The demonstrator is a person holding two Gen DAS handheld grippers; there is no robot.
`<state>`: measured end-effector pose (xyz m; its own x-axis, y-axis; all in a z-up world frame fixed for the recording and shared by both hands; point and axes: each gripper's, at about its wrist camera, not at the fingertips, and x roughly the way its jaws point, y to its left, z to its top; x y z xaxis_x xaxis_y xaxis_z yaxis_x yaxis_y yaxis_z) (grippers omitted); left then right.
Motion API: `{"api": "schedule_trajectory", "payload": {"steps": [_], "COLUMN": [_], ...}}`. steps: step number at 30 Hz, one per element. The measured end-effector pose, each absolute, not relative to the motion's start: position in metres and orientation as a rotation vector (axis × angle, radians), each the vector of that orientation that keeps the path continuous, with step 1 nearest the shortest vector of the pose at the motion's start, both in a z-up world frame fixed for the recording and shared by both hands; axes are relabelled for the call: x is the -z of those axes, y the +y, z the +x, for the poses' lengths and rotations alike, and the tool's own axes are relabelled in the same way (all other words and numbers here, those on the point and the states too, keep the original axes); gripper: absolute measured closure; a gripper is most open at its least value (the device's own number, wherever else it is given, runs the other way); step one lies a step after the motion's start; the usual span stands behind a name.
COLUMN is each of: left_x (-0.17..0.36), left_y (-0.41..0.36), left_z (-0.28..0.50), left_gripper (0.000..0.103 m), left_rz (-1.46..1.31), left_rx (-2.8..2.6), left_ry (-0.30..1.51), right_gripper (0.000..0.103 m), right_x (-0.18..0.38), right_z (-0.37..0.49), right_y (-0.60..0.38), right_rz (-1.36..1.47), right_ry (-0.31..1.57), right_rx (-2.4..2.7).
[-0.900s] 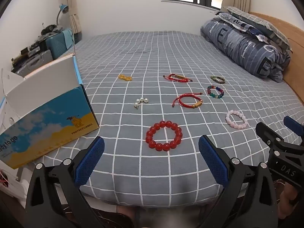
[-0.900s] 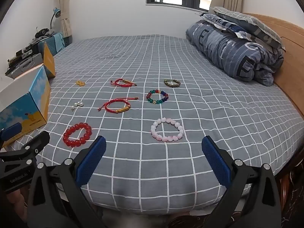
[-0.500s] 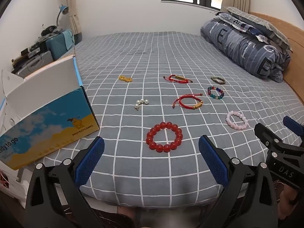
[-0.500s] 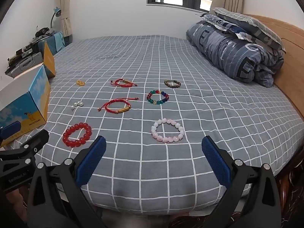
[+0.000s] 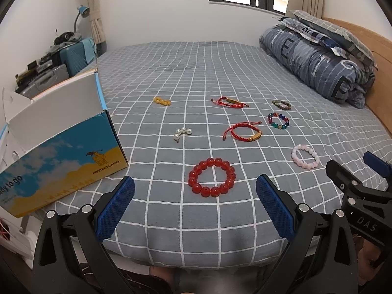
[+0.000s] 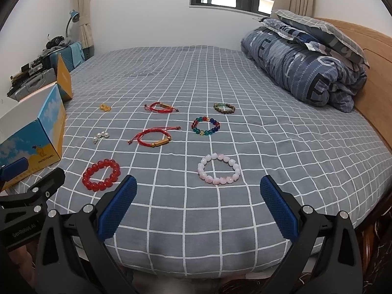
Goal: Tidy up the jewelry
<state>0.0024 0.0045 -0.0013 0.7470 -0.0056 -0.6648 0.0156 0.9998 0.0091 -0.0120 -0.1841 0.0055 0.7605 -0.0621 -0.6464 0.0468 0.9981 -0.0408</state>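
Several pieces of jewelry lie on the grey checked bed [image 5: 196, 73]. A red bead bracelet [image 5: 212, 177] lies just ahead of my open, empty left gripper [image 5: 194, 203]. A pink bead bracelet [image 6: 218, 172] lies just ahead of my open, empty right gripper [image 6: 198, 205]. Farther off are two red cord bracelets [image 5: 242, 132] [image 5: 230, 102], a multicoloured bead bracelet [image 5: 278, 120], an olive bead bracelet [image 5: 281, 104], pearl beads [image 5: 182, 132] and a small yellow piece [image 5: 161, 101]. An open blue and yellow cardboard box [image 5: 56, 154] stands at the bed's left edge.
A rolled blue quilt and pillows [image 5: 323, 58] lie at the right by the wooden headboard [image 5: 377, 85]. Suitcases and clutter [image 5: 56, 63] stand beyond the box at the left wall. The bed's near edge [image 5: 196, 257] is just below both grippers.
Both grippers have drawn back and tilted slightly; the jewelry sits a little lower in view. Nothing on the bed has moved and both grippers stay open.
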Motion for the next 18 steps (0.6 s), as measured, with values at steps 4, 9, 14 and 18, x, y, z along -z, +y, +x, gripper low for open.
{"api": "schedule_trajectory", "payload": {"steps": [4, 9, 14, 18], "left_x": [0.0035, 0.0061, 0.008, 0.0083], "left_y": [0.007, 0.005, 0.0013, 0.0019], "left_z": [0.0029, 0.0039, 0.0049, 0.0057], "left_gripper": [0.006, 0.006, 0.006, 0.006], "left_rz": [0.004, 0.002, 0.013, 0.009], "left_rx": [0.006, 0.009, 0.014, 0.013], "left_ry": [0.729, 0.733, 0.737, 0.739], "right_gripper": [0.006, 0.006, 0.006, 0.006], "right_x": [-0.0026, -0.0005, 0.0025, 0.0023], "right_z": [-0.0117, -0.0106, -0.0089, -0.0083], "right_y": [-0.1826, -0.1819, -0.1803, -0.1798], "right_rz": [-0.023, -0.03, -0.039, -0.038], "right_ry": [0.707, 0.711, 0.718, 0.715], "right_rx": [0.064, 0.059, 0.059, 0.061]}}
